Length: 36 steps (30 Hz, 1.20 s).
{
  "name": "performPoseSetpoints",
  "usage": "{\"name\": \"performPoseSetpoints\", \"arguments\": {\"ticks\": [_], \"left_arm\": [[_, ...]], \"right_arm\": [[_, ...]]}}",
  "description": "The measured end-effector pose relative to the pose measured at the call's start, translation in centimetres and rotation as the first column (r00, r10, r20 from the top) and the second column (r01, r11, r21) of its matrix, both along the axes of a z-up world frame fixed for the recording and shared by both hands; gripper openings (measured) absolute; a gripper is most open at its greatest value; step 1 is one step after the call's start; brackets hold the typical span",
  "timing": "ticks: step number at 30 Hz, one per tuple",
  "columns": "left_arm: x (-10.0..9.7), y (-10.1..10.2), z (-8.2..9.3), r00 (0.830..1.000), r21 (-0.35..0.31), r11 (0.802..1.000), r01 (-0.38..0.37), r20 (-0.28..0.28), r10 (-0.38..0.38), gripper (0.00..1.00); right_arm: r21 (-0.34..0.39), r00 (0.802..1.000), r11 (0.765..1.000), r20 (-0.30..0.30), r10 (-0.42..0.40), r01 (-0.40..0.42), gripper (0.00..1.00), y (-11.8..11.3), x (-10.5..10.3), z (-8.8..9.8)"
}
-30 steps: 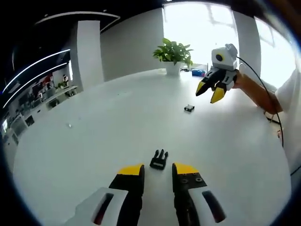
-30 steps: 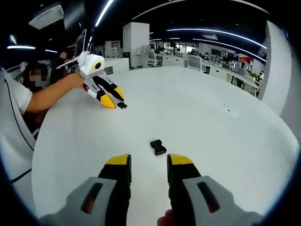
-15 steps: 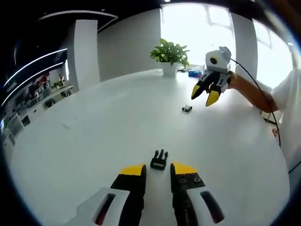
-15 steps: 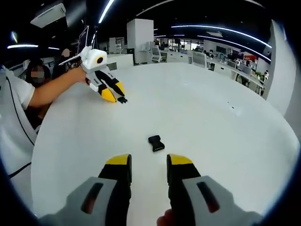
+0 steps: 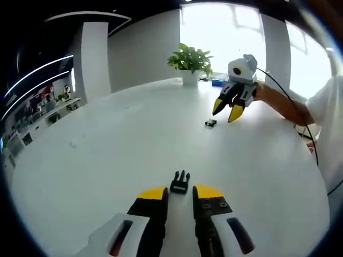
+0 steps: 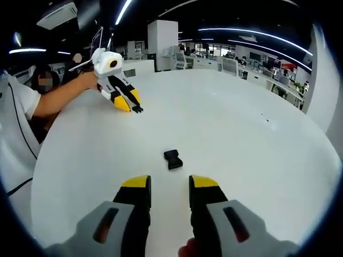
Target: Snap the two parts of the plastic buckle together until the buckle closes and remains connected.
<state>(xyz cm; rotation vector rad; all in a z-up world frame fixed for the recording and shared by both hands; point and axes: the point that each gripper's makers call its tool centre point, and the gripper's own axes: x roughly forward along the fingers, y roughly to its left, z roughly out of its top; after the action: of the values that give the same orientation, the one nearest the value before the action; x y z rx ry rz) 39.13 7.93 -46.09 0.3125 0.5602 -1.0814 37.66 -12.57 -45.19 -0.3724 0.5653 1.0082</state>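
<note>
Now the left gripper [image 5: 178,197] lines up, fingers spread and empty, with the black pronged plastic buckle half [image 5: 180,183] just ahead of the tips, ready to be pinched. Over at the right gripper [image 6: 169,186], fingers likewise spread and empty, the black socket buckle half [image 6: 172,158] waits a little ahead on the white round table [image 6: 257,160], both parts well apart.

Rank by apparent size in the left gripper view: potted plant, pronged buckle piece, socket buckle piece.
1. potted plant, though far away
2. pronged buckle piece, nearest the camera
3. socket buckle piece, farther off, so true size versus the pronged piece is unsure
</note>
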Motion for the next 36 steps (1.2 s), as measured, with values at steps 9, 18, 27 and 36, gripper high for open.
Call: {"name": "performPoseSetpoints", "arguments": {"ticks": [9,18,27,36], "left_arm": [[0.2,-0.2,0.1,1.0,0.001,1.0,0.013,0.002,-0.013,0.17],[0.0,-0.4,0.1,1.0,-0.001,1.0,0.02,-0.006,-0.02,0.17],[0.4,-0.3,0.1,0.999,-0.007,0.999,0.033,-0.01,-0.033,0.17],[0.5,-0.2,0.1,0.999,-0.017,0.999,0.03,-0.013,-0.03,0.14]], "right_arm": [[-0.016,1.0,1.0,0.006,0.022,-0.022,0.27,0.0,0.2,-0.2],[-0.007,0.999,0.999,0.007,0.043,-0.043,0.26,0.5,1.2,-0.2],[-0.008,0.997,0.997,0.011,0.077,-0.077,0.25,0.9,1.3,-0.2],[0.009,0.995,0.995,0.005,0.1,-0.1,0.23,1.1,1.6,-0.3]]}}
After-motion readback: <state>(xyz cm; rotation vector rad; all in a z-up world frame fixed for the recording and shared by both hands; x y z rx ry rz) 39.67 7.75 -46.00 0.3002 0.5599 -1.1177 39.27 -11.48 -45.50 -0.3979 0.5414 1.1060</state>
